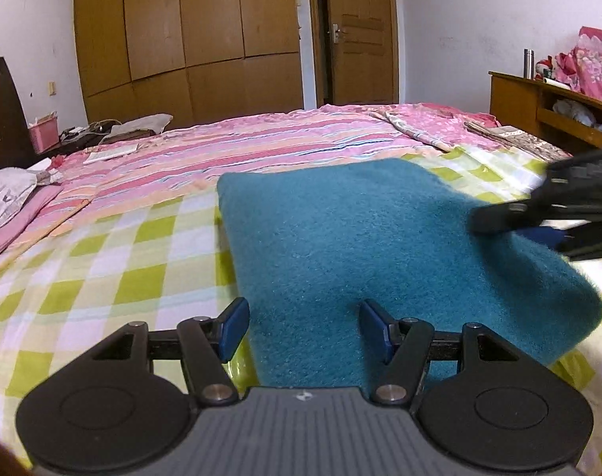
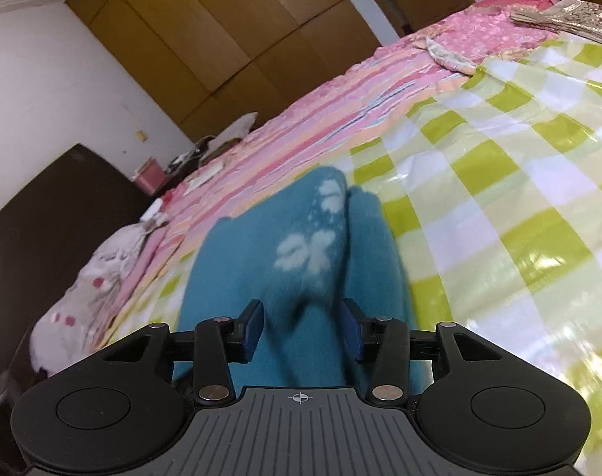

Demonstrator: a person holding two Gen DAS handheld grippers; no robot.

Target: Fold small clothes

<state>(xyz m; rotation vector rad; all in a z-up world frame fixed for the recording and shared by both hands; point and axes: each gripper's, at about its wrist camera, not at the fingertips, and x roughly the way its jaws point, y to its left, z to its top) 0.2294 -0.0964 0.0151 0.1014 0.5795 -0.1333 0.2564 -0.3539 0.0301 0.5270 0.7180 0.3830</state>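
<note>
A teal fleece garment (image 1: 364, 246) lies folded on the green-checked sheet (image 1: 102, 261) of the bed. My left gripper (image 1: 304, 331) is open, its blue pads on either side of the garment's near edge, holding nothing. My right gripper shows at the right of the left wrist view (image 1: 539, 224), its fingers around the garment's raised right edge. In the right wrist view the right gripper (image 2: 303, 335) has its jaws apart with a fold of the teal garment (image 2: 301, 254), marked with pale blotches, between the pads; the view is blurred.
A pink striped quilt (image 1: 237, 146) covers the far bed. A pink floral cloth (image 1: 432, 123) and a patterned folded item (image 1: 523, 142) lie at the back right. A wooden headboard shelf (image 1: 547, 107) stands right. A pillow (image 1: 7, 198) lies left.
</note>
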